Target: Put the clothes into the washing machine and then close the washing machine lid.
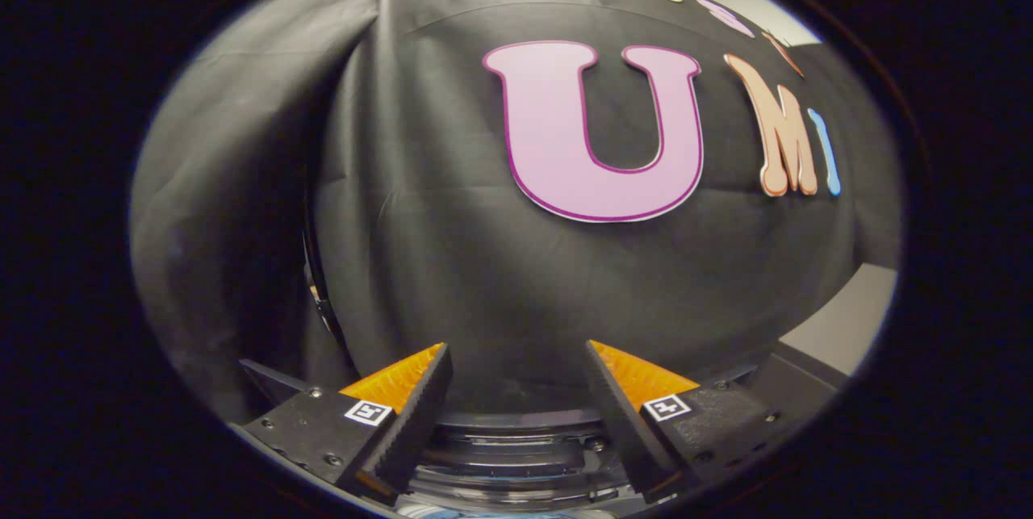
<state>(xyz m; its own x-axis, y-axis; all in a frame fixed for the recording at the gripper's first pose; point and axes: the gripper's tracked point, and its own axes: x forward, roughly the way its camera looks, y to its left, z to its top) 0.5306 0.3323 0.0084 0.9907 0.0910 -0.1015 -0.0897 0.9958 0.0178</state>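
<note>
My gripper [516,345] is open, and nothing sits between its two black fingers [411,414] with orange backs. Low between the fingers I see part of the washing machine [516,454]: a round grey rim with ribbed plastic and a screw. A curved dark edge [316,285] rises from the machine to the left of the left finger; it looks like the rim of a raised see-through lid, but I cannot tell for sure. A small pale blue patch [500,512] lies under the rim, too small to name. The gripper points over the machine at the booth wall.
The black cloth wall [452,244] hangs close ahead, beyond the fingers, with a fold at its left. A pale grey surface [847,325] and a dark box edge [791,378] lie beyond the right finger.
</note>
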